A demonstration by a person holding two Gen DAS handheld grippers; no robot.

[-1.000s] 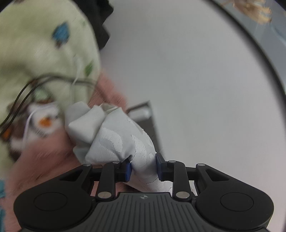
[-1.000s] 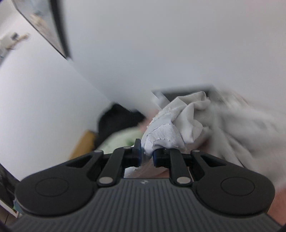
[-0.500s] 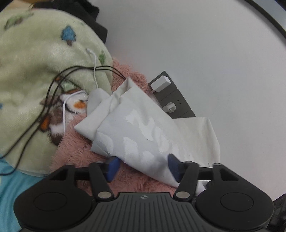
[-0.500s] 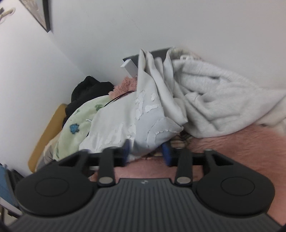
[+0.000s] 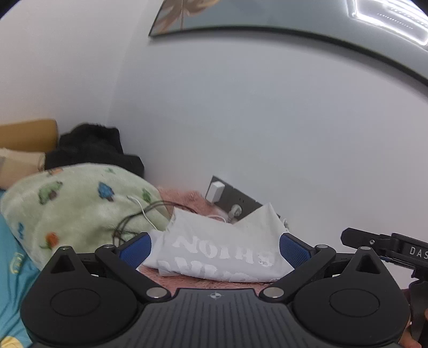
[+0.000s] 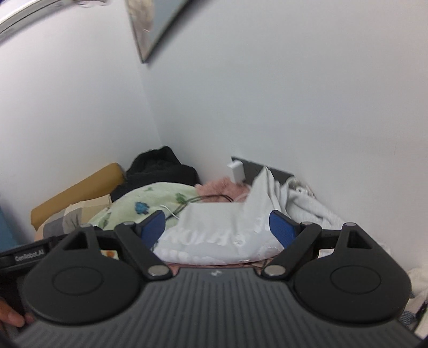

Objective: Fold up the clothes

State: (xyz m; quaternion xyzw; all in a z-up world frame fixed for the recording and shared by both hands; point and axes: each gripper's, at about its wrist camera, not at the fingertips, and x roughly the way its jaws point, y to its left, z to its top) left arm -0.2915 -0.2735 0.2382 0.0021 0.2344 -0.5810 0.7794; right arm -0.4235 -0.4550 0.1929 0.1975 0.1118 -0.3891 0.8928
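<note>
left claw (image 5: 215,247): jaws wide and opening, holds nothing | right claw (image 6: 218,227): jaws opening, holds nothing | white T-shirt (image 5: 219,251): lies crumpled on pink fluffy blanket (image 5: 184,196) by the wall, beside green blanket (image 5: 80,203), free of both claws

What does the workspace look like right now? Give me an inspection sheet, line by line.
Surface: pink fluffy cover, mostly buried under fabric.
Job's things: white printed garment lying loose in a heap, one corner standing up.
Clutter: green patterned blanket, black garment, white fleece, tan bolster.
Grippers: left tongs and right tongs both opening, pads clear of the garment.
Cables: dark and white leads across the blanket; white charger in a wall socket panel.
Surroundings: white corner walls, framed picture.
</note>
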